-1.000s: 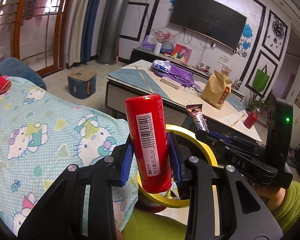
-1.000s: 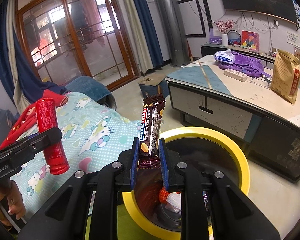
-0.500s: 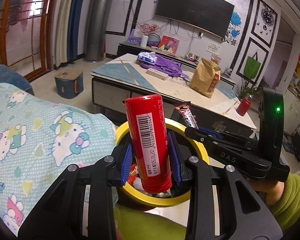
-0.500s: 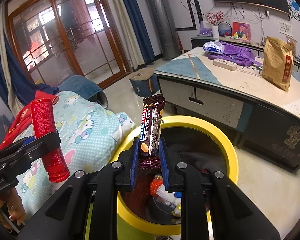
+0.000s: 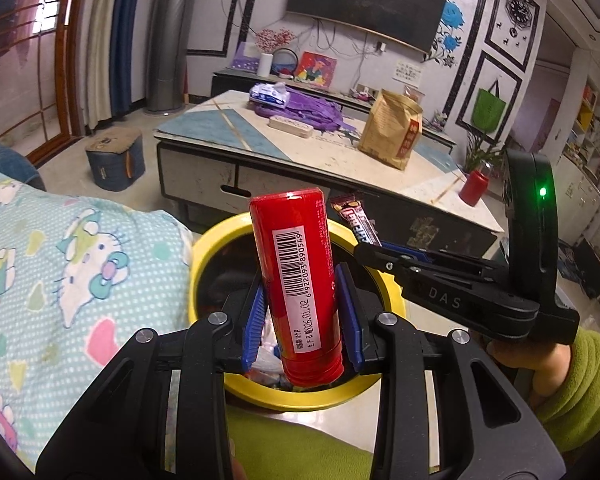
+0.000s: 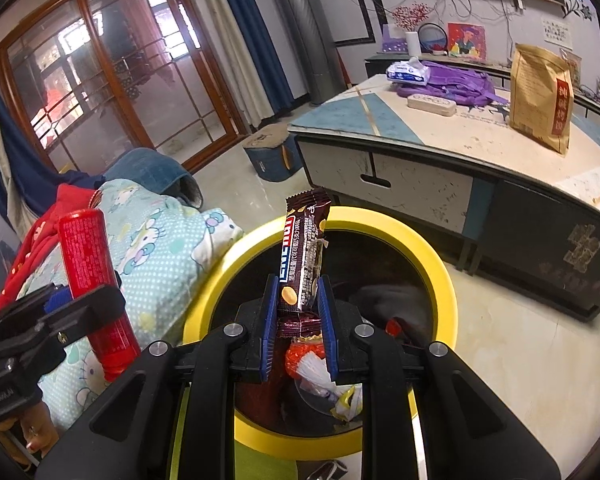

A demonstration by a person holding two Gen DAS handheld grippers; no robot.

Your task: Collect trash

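Observation:
My left gripper [image 5: 300, 316] is shut on a red cylindrical tube [image 5: 296, 276] with a white barcode label, held upright over the near rim of a yellow-rimmed trash bin [image 5: 204, 248]. My right gripper [image 6: 296, 320] is shut on a brown snack bar wrapper [image 6: 302, 252], upright above the same bin [image 6: 440, 276]. Several wrappers [image 6: 316, 364] lie inside the bin. In the right wrist view the left gripper [image 6: 80, 308] with the red tube [image 6: 88, 272] shows at the left. In the left wrist view the right gripper [image 5: 380, 252] with the wrapper [image 5: 356, 220] reaches in from the right.
A cartoon-print blanket [image 5: 60, 272] lies left of the bin. Behind the bin stands a low coffee table [image 6: 420, 128] with a brown paper bag [image 6: 540, 96], a purple bag [image 6: 452, 84] and a tissue pack [image 6: 408, 70]. A small blue stool [image 6: 272, 156] sits on the floor.
Both grippers have moved forward and down toward the bin, which now lies directly beneath them and looks larger. Each still holds its item.

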